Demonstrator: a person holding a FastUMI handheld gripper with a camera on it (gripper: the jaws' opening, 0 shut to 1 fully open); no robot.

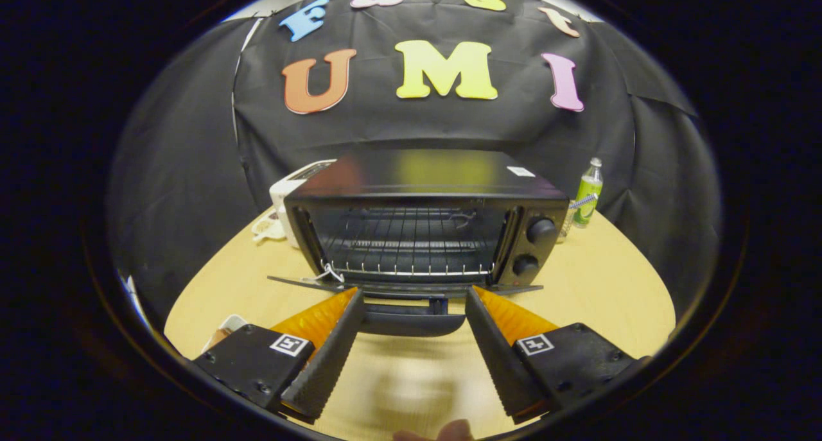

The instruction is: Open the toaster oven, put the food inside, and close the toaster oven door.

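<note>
Gripper (411,296): fingers spread wide, grasping nothing, tips level with the front edge of the lowered oven door, one to either side of the door handle (411,322).

Toaster oven (424,223): black, stood on the table just ahead of the fingers, door (404,285) dropped fully down to lie flat and pointing toward the gripper. Interior exposed; a wire rack (408,269) sat across the cavity. Two round knobs (541,230) stacked on the panel to the right of the opening. A small white tag or tie (329,273) hung at the rack's left front corner.

Table (597,287): light wood top.

White toaster (292,190): behind the oven's left side, partly hidden by it.

Bottle (588,194): green label, clear cap, upright beyond the oven's right side, near the cloth wall.

Item (226,328) beside the left finger's mount, at the table's edge: pale dish with something brown, too cropped to identify as the food.
</note>
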